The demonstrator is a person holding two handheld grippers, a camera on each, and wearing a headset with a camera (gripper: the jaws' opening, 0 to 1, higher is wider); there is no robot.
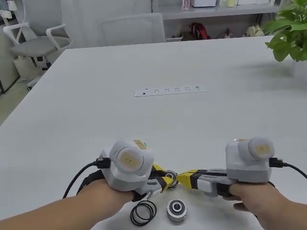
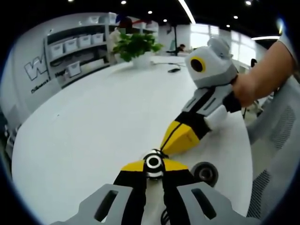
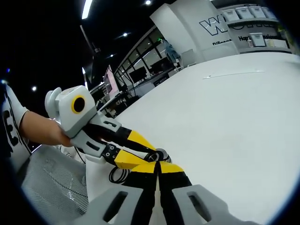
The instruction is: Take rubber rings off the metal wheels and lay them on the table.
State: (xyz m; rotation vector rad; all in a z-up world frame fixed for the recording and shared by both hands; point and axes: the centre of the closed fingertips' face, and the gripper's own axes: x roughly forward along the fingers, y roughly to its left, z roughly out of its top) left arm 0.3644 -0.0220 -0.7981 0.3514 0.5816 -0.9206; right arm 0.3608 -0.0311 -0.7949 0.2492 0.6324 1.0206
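A small metal wheel (image 1: 170,178) hangs just above the table between my two grippers. My left gripper (image 1: 162,182) is shut on it; in the left gripper view the wheel (image 2: 153,162) sits between the yellow jaw tips (image 2: 153,167). My right gripper (image 1: 181,178) meets it from the right, jaws pressed together at the wheel's rim (image 3: 162,154), apparently pinching its rubber ring. A few loose black rubber rings (image 1: 143,212) lie near the table's front edge beside a second metal wheel (image 1: 177,210). That second wheel (image 2: 205,172) also appears in the left gripper view.
A white power strip (image 1: 170,90) lies across the middle of the white table (image 1: 96,120). A potted plant (image 1: 288,33) stands at the far right corner. An office chair (image 1: 38,40) is beyond the far left edge.
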